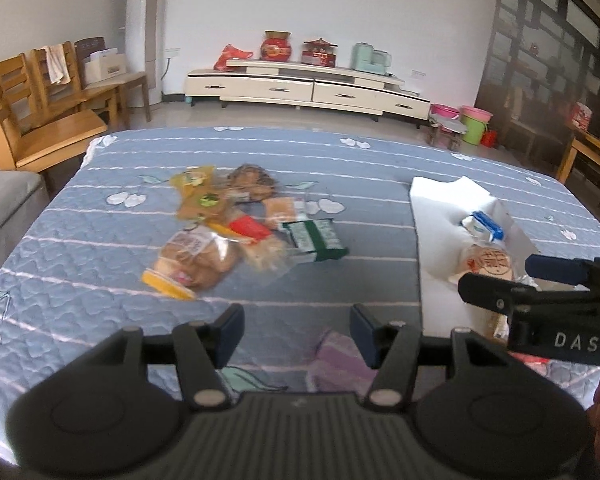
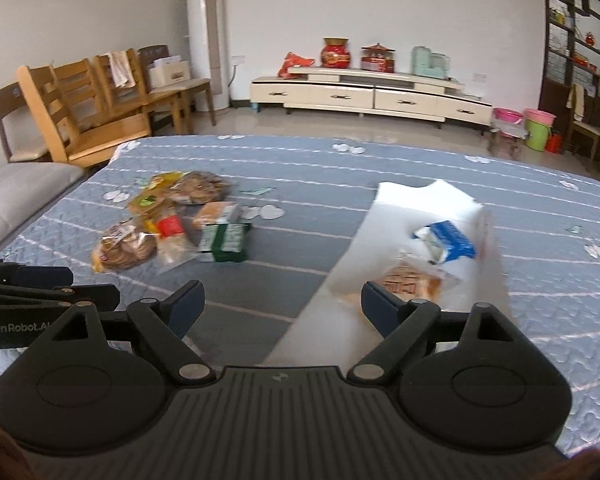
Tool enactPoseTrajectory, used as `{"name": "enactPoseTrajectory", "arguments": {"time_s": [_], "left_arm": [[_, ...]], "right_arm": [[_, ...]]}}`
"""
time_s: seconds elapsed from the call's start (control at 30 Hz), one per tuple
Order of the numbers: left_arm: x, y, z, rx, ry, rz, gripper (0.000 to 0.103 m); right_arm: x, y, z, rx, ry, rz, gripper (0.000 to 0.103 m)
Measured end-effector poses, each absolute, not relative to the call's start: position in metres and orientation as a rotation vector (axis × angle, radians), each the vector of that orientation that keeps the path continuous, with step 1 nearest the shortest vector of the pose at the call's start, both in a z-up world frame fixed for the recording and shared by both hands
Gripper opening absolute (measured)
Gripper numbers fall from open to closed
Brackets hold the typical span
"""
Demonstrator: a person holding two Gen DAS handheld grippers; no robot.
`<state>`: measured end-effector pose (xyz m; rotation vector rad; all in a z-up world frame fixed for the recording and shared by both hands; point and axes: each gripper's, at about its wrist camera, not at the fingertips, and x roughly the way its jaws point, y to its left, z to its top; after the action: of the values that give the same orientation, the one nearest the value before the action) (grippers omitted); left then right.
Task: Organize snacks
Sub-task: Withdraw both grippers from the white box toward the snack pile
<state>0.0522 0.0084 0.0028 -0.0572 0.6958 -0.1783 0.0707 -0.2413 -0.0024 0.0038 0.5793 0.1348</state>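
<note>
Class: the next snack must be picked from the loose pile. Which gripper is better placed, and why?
Left. The left gripper faces the snack pile with empty jaws, while the right gripper, jaws open and empty, sits at the white bag, farther from the pile.

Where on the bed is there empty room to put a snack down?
The blue quilted cover lies bare between the snack pile and the white open box, and along its far edge. It is crowded around the dark green packet and inside the box.
</note>
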Motion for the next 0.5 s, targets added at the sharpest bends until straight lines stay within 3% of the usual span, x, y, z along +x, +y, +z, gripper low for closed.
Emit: {"name": "enactPoseTrajectory", "arguments": {"time_s": [0.5], "left_arm": [[0.062,0.036,-0.006,-0.072,0.705,-0.123,0.058]], "right_arm": [[0.084,-0.219,-0.01,-0.021,0.593,0.202,0.103]]}}
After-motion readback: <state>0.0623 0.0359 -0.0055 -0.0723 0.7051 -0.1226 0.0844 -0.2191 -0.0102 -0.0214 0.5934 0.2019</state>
